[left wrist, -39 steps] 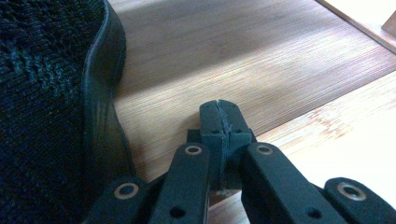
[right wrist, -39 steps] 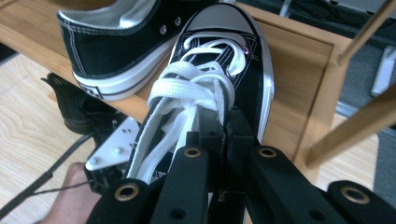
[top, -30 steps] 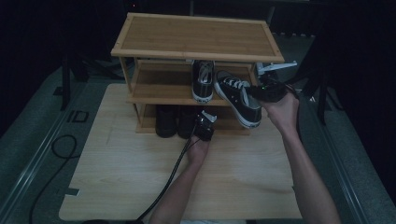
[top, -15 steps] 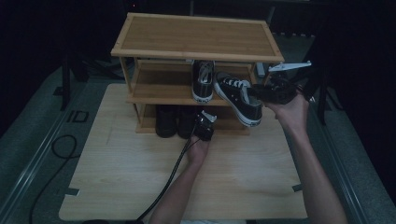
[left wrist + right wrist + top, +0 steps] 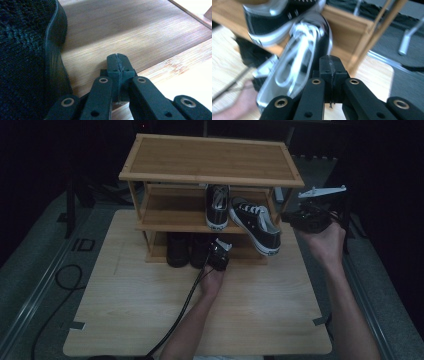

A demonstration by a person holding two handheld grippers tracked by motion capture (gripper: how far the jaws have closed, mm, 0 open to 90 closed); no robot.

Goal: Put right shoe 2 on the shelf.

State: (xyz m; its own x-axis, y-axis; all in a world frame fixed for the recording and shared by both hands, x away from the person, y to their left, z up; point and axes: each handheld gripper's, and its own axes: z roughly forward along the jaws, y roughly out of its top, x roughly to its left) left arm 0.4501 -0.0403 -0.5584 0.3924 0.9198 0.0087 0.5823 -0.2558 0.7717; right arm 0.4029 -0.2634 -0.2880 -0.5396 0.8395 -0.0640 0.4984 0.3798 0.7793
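A three-tier wooden shoe rack [image 5: 210, 157] stands at the back of the table. On its middle shelf one black-and-white sneaker [image 5: 218, 207] points straight out. A second sneaker [image 5: 255, 222] [image 5: 299, 57] lies slanted, its toe overhanging the shelf's front edge. A pair of black shoes [image 5: 187, 247] [image 5: 25, 62] sits on the bottom shelf. My left gripper [image 5: 217, 247] [image 5: 117, 56] is shut and empty, low on the wood just right of the black shoe. My right gripper [image 5: 290, 218] [image 5: 329, 58] hovers right of the slanted sneaker, apart from it; its jaws have just been closing and meet with nothing between them.
The light wooden table [image 5: 150, 310] stretches in front of the rack. A black cable [image 5: 185, 305] trails back from my left gripper along the forearm. Grey floor and a dark cable loop [image 5: 60, 280] lie left of the table.
My right gripper has drawn back to the right and a little up, away from the slanted sneaker. The left gripper and both sneakers stay where they were.
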